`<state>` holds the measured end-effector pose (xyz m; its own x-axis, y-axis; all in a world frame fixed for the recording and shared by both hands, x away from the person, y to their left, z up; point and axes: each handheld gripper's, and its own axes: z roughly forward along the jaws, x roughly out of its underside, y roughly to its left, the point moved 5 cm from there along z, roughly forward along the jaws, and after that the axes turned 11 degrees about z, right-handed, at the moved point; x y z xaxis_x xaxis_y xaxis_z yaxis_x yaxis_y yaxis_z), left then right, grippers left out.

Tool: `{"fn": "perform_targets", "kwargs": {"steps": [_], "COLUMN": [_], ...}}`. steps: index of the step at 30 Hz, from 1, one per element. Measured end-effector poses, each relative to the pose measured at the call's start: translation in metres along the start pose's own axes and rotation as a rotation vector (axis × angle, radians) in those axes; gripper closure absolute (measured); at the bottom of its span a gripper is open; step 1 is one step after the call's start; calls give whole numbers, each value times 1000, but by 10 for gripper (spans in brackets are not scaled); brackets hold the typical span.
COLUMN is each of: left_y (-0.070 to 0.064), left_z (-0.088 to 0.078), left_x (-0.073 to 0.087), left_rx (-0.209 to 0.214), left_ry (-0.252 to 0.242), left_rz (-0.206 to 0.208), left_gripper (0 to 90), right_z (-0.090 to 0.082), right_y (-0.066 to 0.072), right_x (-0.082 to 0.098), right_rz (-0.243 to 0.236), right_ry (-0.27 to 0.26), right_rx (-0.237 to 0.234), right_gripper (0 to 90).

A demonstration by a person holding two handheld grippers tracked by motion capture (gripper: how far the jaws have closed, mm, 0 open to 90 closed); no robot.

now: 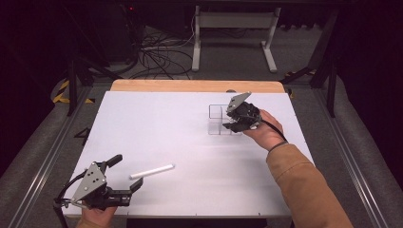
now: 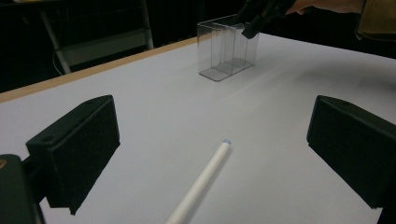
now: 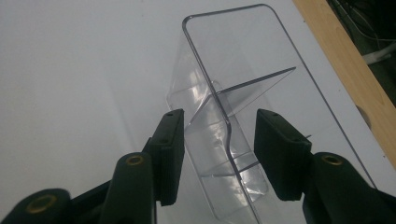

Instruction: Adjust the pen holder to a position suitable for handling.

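A white stick (image 1: 152, 171) lies on the white table near its front edge. My left gripper (image 1: 125, 174) is open just left of it, and in the left gripper view the stick (image 2: 201, 182) runs between the wide-apart jaws of this gripper (image 2: 212, 130). A clear divided box (image 1: 217, 118) stands at the back right. My right gripper (image 1: 231, 124) is at the box's right end. In the right gripper view the jaws of my right gripper (image 3: 219, 128) are open and straddle one wall of the box (image 3: 219, 56) without closing on it.
The white table top (image 1: 166, 123) has a wooden strip (image 1: 190, 86) along its far edge. Beyond it are cables and a white table frame (image 1: 233, 28) on the floor. A tan sleeve (image 1: 304, 185) reaches in from the bottom right.
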<state>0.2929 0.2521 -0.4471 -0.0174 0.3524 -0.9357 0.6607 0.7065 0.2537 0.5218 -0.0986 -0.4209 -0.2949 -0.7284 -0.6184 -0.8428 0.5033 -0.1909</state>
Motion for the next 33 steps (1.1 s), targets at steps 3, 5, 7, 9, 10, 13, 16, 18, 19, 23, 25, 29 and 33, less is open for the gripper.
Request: {"fn": "perform_targets", "kwargs": {"steps": [3,5,7,9,10,13,16,18,19,23,25,29,33], "left_y": [0,0,0,0,0,0,0,0,0,1,1,1,0], "left_z": [0,0,0,0,0,1,1,1,1,0,1,0,0], "left_x": [0,0,0,0,0,0,0,0,1,1,1,1,1], "left_rx": [0,1,0,1,1,1,3,3,2,2,3,4,10], "left_ry": [-1,0,-2,-2,-2,-1,1,2,0,5,3,3,-6], "left_rz": [-4,-1,-1,-2,-2,-5,-4,-3,-1,0,-1,-2,-6], "left_gripper": [33,33,33,33,33,33,33,33,33,33,33,33,33], "right_z": [6,7,12,15,16,21,24,30,31,38,40,40,37], "right_y": [-1,-2,-3,-4,-4,-4,-3,-1,-1,2,3,4,6], "right_x": [-1,-1,0,1,2,2,2,3,3,5,5,5,6], "right_rz": [-13,-13,-7,-6,-4,-3,2,-5,-7,-18,-25,-38,-61], "right_ry": [24,28,42,53,59,70,76,94,101,127,135,137,144], "right_rx": [-5,-5,-8,-10,-11,-18,-23,-25,-26,-31,-30,-32,-48], "right_gripper": [578,584,605,618,620,630,631,636,640,664,687,697,747]}}
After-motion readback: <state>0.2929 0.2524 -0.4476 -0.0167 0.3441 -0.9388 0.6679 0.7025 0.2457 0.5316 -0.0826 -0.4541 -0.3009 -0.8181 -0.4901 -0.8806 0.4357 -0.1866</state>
